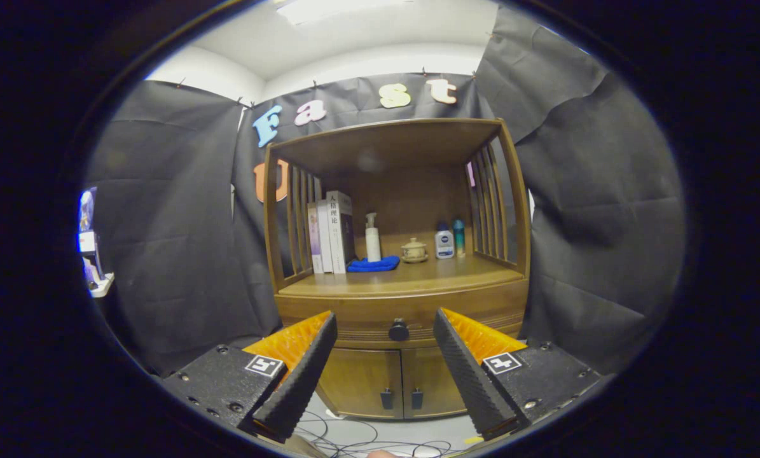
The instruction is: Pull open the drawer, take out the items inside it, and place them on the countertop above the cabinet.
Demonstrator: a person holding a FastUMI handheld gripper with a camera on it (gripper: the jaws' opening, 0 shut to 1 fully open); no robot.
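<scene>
A brown wooden cabinet (397, 267) stands ahead of me against the booth wall. Its drawer (354, 312) is closed, with a round dark knob (398, 330) at its middle. The knob lies straight ahead, beyond my fingertips and in line with the gap between them. The countertop (418, 275) above the drawer is bare along its front. My gripper (385, 324) is open, its two black ribbed fingers (303, 372) spread wide with nothing between them, still some way short of the cabinet.
At the back of the countertop stand several books (330, 232), a white pump bottle (372, 238) on a blue cloth (373, 264), a small lidded pot (413, 250) and two small bottles (449, 240). Two lower doors (386, 381) sit below the drawer. Cables (354, 439) lie on the floor.
</scene>
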